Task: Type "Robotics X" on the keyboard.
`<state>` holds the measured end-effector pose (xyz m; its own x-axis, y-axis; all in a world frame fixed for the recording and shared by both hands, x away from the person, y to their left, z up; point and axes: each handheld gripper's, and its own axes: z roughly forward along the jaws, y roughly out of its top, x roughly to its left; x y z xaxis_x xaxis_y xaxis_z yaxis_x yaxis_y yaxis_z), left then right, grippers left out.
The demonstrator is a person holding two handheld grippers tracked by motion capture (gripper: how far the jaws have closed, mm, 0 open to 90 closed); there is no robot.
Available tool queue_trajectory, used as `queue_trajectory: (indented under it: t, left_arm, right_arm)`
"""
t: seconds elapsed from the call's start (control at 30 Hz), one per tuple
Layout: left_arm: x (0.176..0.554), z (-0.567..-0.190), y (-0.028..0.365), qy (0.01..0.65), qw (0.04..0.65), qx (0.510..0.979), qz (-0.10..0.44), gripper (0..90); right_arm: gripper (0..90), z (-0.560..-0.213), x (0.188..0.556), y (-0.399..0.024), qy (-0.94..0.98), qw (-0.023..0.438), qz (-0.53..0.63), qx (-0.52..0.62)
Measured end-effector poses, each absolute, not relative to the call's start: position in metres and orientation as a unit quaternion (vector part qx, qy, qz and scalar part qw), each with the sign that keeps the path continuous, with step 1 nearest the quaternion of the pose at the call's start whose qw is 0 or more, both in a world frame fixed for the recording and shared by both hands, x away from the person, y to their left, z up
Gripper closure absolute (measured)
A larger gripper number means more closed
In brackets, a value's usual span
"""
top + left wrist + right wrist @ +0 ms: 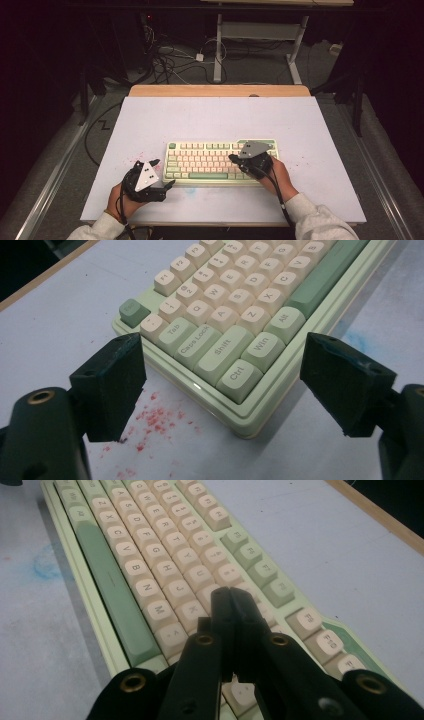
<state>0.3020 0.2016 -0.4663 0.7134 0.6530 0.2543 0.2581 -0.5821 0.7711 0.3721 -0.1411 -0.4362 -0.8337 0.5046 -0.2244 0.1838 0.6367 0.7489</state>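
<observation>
at the left, left gripper (166,173) spread wide and empty just off the corner of the keyboard (200,161) lying mid-table, bracing not yet begun; at the right, right gripper (232,158) clenched over the keys, pressing seemingly barely started.

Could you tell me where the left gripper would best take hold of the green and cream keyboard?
Probably the pale green and cream mechanical keyboard's near-left corner edge, by Ctrl. The open left gripper already straddles that corner; come in low from the left end, because the case is flat, thin and lying on the white table.
</observation>
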Motion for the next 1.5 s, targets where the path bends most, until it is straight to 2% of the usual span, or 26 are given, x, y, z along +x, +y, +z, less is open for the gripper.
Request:
queue_trajectory:
  t: [0.27, 1.03, 1.5]
  left_arm:
    - [0.302, -0.466, 0.203, 0.27, 0.37, 0.848, 0.266, 17.9]
    - [0.303, -0.466, 0.202, 0.269, 0.37, 0.848, 0.267, 18.2]
    - [0.303, -0.465, 0.202, 0.271, 0.362, 0.85, 0.271, 18.3]
  right_arm:
    - [90.0, -0.441, 0.385, -0.124, 0.89, 0.207, 0.353, 0.198]
    - [90.0, -0.449, 0.393, -0.116, 0.907, 0.203, 0.307, 0.205]
    - [90.0, -0.423, 0.371, -0.133, 0.871, 0.217, 0.387, 0.21]
